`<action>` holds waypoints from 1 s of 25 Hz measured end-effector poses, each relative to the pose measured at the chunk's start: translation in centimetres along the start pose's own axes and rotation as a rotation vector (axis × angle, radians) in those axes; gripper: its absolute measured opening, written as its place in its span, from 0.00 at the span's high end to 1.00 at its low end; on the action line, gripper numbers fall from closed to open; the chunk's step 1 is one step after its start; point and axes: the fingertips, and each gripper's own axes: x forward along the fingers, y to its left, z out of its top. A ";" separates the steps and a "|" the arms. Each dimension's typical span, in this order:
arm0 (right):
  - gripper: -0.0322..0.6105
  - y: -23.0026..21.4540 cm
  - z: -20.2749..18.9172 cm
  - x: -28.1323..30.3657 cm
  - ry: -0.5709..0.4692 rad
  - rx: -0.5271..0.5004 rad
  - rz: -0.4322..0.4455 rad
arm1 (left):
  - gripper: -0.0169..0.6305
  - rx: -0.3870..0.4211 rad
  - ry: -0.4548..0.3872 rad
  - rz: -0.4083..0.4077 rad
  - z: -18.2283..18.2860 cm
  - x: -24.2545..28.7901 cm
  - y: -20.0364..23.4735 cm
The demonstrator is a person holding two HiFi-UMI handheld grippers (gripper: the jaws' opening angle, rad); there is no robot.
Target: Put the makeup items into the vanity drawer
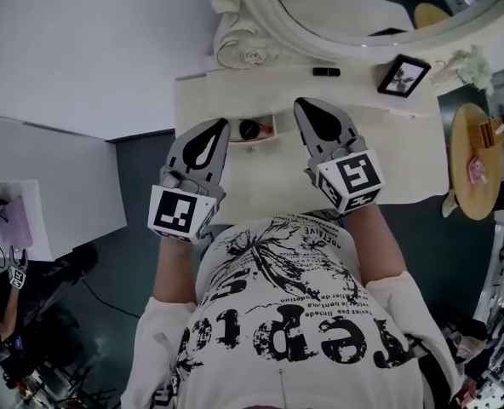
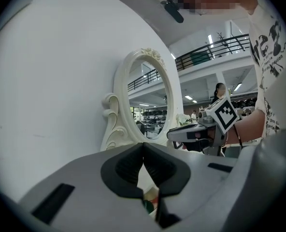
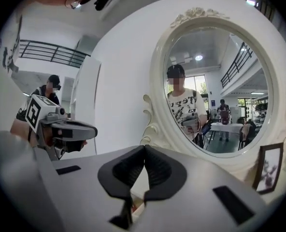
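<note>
Both grippers hang above the white vanity top [image 1: 405, 156] in the head view. My left gripper [image 1: 220, 125] is shut, its pads meeting at the tip [image 2: 143, 144] with nothing between them. The right gripper [image 1: 301, 104] is also shut and holds nothing [image 3: 144, 147]. Between the two tips lies what looks like the open drawer [image 1: 265, 139], with a dark round item [image 1: 249, 129] and something pink in it. A small black tube [image 1: 326, 72] lies on the vanity near the mirror base.
The oval white-framed mirror [image 1: 320, 37] stands at the back of the vanity. A small black picture frame [image 1: 403, 76] leans to its right. A round wooden side table [image 1: 473, 164] stands right of the vanity. A white wall is on the left.
</note>
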 end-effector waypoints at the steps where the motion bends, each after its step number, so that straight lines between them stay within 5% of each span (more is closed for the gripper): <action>1: 0.93 -0.1 0.3 -0.3 -0.018 -0.004 -0.010 | 0.96 -0.001 -0.003 -0.002 0.2 0.0 0.1; 25: 0.93 -0.5 0.4 0.0 -0.033 -0.027 -0.013 | 0.96 -0.033 -0.017 0.040 0.7 0.4 1.3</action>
